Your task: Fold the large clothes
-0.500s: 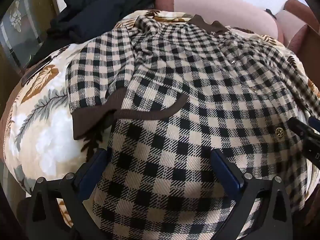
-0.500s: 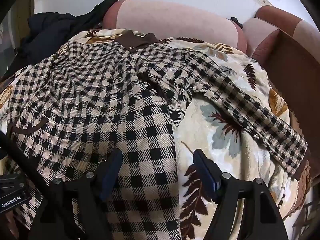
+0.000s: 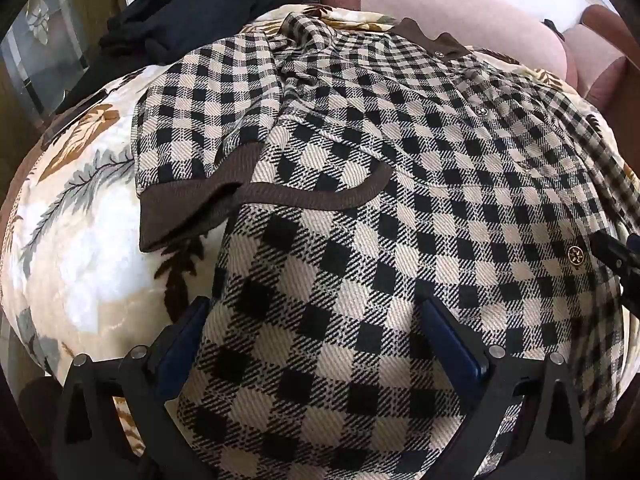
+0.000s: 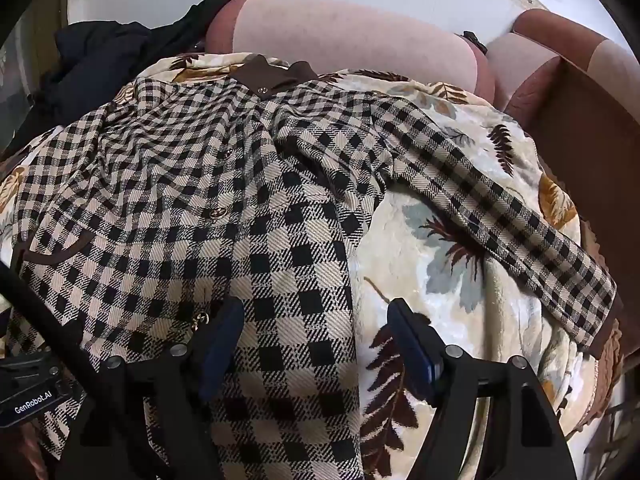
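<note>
With the checked jacket [image 3: 400,184] spread over the leaf-print blanket [image 3: 88,264] on the sofa, both the left tongs [image 3: 316,344] and right tongs [image 4: 316,344] gape wide over its hem, so a shallow bite could pinch blanket too.

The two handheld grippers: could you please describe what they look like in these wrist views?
Both are matte black. The left gripper has two angular black fingers with dark blue pads and round silver screws. The right gripper is built the same. In the right wrist view, the neighbouring gripper's black body bears a white "GenRobot.AI" marking. No sleeves or cables are visible.
</note>
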`<control>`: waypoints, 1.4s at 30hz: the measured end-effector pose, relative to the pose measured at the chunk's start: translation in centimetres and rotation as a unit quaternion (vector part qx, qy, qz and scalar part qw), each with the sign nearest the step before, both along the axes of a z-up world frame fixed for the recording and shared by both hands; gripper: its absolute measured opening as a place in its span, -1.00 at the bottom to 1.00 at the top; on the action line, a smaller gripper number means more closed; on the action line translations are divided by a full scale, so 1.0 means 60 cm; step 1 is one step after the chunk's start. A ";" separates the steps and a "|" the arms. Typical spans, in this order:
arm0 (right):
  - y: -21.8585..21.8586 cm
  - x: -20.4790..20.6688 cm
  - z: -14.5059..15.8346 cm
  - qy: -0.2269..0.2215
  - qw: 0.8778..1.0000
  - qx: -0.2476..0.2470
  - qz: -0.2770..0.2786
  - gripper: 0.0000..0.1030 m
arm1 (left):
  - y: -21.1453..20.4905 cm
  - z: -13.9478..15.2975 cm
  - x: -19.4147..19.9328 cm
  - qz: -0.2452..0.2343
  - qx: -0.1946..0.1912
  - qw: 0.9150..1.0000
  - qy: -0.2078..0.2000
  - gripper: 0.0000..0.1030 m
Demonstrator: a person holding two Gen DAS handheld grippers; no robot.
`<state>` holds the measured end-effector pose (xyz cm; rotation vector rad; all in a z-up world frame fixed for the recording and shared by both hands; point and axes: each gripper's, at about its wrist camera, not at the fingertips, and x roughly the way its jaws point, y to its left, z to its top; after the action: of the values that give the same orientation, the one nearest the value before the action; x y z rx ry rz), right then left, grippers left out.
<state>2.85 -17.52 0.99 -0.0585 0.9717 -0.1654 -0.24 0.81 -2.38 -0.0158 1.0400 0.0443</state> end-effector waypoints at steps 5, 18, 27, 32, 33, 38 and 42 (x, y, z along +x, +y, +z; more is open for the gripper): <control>-0.002 0.003 0.006 0.005 1.000 0.002 0.000 0.52 | -0.001 0.015 0.007 0.005 -0.006 1.000 -0.002 0.99; -0.009 -0.007 0.007 0.006 1.000 0.006 -0.006 0.53 | 0.009 0.038 -0.022 0.016 -0.019 1.000 -0.007 0.98; -0.011 -0.015 0.008 0.007 1.000 0.007 -0.011 0.57 | 0.007 0.073 -0.038 0.007 -0.022 0.999 -0.039 0.98; -0.015 -0.022 0.009 0.007 1.000 0.009 -0.014 0.58 | 0.032 0.096 -0.045 0.016 -0.032 0.998 -0.060 0.98; -0.016 -0.023 0.009 0.007 1.000 0.010 -0.014 0.58 | 0.044 0.103 -0.041 0.024 -0.034 0.997 -0.067 0.98; -0.019 -0.025 0.004 0.008 1.000 0.017 -0.016 0.58 | 0.115 0.117 -0.013 0.080 -0.036 0.993 -0.075 0.98; -0.018 -0.023 -0.004 0.013 1.000 0.021 -0.016 0.58 | 0.169 0.112 0.037 0.095 -0.041 0.992 -0.077 0.98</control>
<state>1.49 -18.61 0.73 -0.0061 1.0022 -0.1748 2.01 10.98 4.36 -0.1904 0.8828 0.1701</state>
